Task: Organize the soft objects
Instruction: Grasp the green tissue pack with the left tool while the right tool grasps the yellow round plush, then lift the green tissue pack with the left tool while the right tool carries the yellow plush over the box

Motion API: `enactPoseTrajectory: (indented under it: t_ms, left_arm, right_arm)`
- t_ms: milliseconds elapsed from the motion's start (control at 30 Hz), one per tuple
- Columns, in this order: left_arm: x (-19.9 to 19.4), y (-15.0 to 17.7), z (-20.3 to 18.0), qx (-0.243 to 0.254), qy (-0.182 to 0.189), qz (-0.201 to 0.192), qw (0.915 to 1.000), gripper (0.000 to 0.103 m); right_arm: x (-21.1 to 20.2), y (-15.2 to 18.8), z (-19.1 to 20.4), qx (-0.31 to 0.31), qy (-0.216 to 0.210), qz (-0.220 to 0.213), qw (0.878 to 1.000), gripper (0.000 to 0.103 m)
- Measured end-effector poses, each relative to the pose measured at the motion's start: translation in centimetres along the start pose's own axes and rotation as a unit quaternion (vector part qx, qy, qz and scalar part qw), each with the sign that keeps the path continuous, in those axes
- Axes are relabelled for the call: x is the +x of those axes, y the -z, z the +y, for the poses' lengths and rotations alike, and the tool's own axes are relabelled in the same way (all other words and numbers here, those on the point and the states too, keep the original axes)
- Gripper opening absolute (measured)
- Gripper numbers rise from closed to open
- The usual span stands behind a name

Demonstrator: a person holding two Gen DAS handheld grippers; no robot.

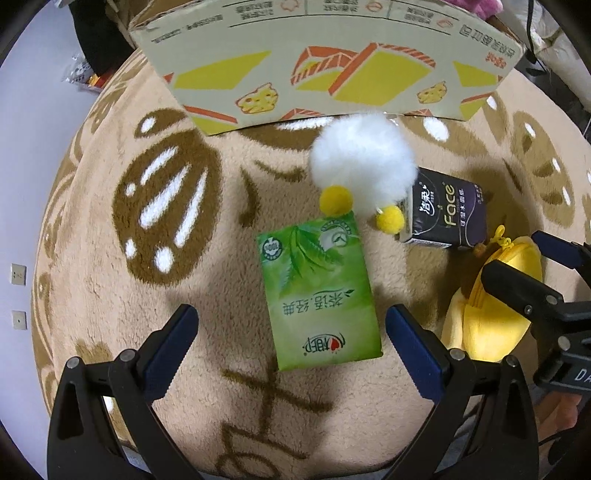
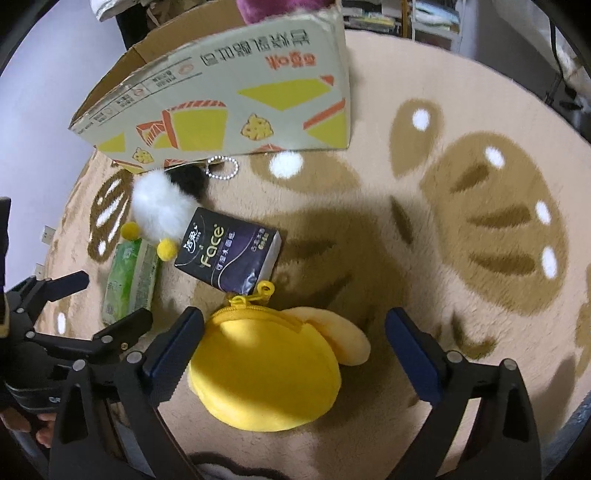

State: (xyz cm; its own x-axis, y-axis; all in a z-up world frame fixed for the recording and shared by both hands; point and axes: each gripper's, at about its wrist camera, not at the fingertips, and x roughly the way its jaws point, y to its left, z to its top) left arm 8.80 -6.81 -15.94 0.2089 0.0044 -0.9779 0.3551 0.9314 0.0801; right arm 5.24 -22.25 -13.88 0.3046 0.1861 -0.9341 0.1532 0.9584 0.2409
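Left gripper: gaping wide, holding nothing, hovering astride green pack. Right gripper: likewise agape, empty, bracketing yellow pouch. Box waiting at 12 o'clock. Step: reaching. Next: lowering, closing on each item, carrying boxward.

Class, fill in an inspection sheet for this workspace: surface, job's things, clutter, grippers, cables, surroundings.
Surface: beige rug with brown pattern.
Job's things: green tissue pack; black tissue pack; white pompom toy resting partly on the black pack; yellow pouch; open carton behind them.
Clutter: bead chain by the carton.
Grippers: left gripper open over the green pack; right gripper open over the pouch.
Cables: dark cable far right.
Surroundings: wall sockets; shelves.
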Motion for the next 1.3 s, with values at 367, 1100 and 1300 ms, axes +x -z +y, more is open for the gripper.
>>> enactPoseTrajectory:
  t_ms: [367,1100,1300]
  left_arm:
    - [1.1,-0.3,-1.3,0.003,0.0,0.011,0.9999,0.083]
    - [-2.1,0.8,1.5,-0.035,0.017,-0.046,0.9982,0.052]
    - [-5.8,1.3,1.5,-0.045,0.015,-0.122,0.9913,0.052]
  right_arm:
    - [0.7,0.3,1.1,-0.002,-0.022,0.013,1.0,0.098]
    - [-3.0,-0.3,1.2,-0.025,-0.017,-0.069,0.997,0.054]
    - [-6.2,-0.7,0.9,-0.023,-0.021,-0.149,0.988,0.054]
